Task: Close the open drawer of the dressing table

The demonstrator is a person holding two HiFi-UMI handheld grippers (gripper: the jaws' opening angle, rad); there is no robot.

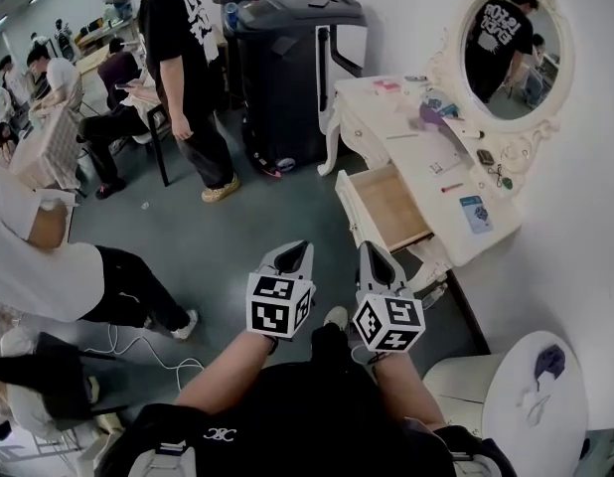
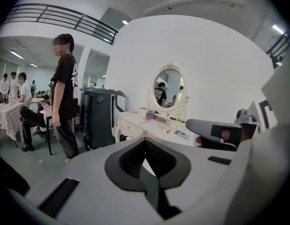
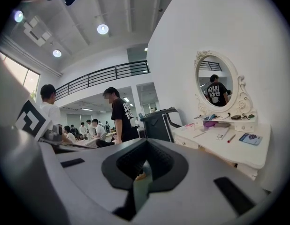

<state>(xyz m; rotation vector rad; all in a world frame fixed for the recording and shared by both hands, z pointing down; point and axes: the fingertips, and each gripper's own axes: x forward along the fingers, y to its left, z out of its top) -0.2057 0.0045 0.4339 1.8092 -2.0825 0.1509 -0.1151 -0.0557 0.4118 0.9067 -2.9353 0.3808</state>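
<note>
The white dressing table (image 1: 418, 157) stands against the right wall under an oval mirror (image 1: 513, 53). Its wooden drawer (image 1: 391, 207) is pulled out toward the room. My left gripper (image 1: 293, 252) and right gripper (image 1: 373, 252) hover side by side over the floor, short of the drawer front, both shut and holding nothing. In the left gripper view the jaws (image 2: 146, 140) meet at a point, with the dressing table (image 2: 140, 123) beyond and the right gripper (image 2: 215, 128) at the right. The right gripper view shows closed jaws (image 3: 146, 143) and the dressing table (image 3: 229, 146) to the right.
A person in a black T-shirt (image 1: 188, 78) stands on the grey floor beside a dark wheeled bin (image 1: 287, 68). Seated people (image 1: 49, 266) fill the left side. A cable (image 1: 138, 348) lies on the floor. A round white stool (image 1: 536, 405) sits at lower right.
</note>
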